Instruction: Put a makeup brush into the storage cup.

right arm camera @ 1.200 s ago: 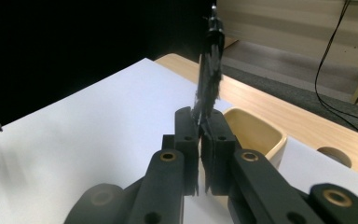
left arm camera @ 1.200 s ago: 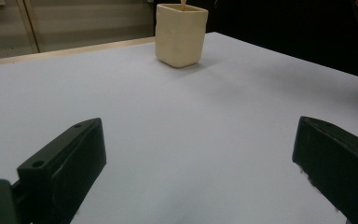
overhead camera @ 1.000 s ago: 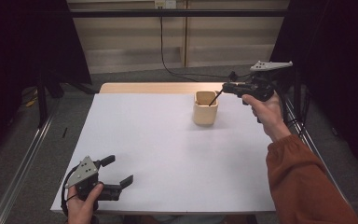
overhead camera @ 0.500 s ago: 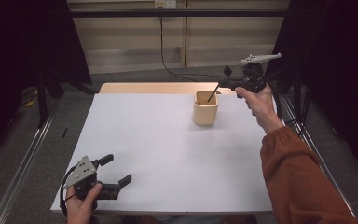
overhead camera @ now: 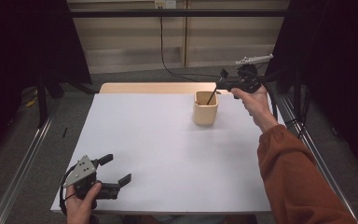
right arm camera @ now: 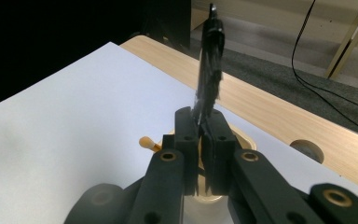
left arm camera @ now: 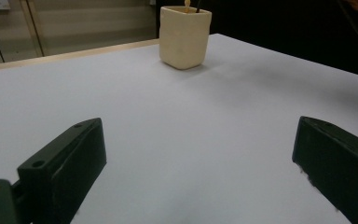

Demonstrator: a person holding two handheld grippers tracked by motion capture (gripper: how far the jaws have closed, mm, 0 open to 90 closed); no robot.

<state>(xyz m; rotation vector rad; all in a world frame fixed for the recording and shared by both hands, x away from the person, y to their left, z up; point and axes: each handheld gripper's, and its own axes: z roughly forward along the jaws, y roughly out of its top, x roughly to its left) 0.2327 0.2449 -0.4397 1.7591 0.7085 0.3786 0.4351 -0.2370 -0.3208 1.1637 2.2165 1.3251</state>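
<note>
Black pen (overhead camera: 211, 96) clamped in right gripper (overhead camera: 224, 84) fingers, tip inside beige cup (overhead camera: 205, 108) at tabletop (overhead camera: 168, 140) two o'clock; left gripper (overhead camera: 114, 171) at seven o'clock, fingers apart, empty.

— What is seen around the white-covered table (overhead camera: 168, 154)?
— Grey carpet (overhead camera: 23, 135) is laid on the floor, pale wall panels (overhead camera: 126, 42) are lit behind, and black curtains (overhead camera: 23, 42) are hung at both sides.

The high view looks forward and down on the whole tabletop (overhead camera: 168, 140). The left gripper view skims low across it toward the cream holder (left arm camera: 185, 36) at upper centre; the right gripper view sits close above that holder (right arm camera: 240, 135).
</note>
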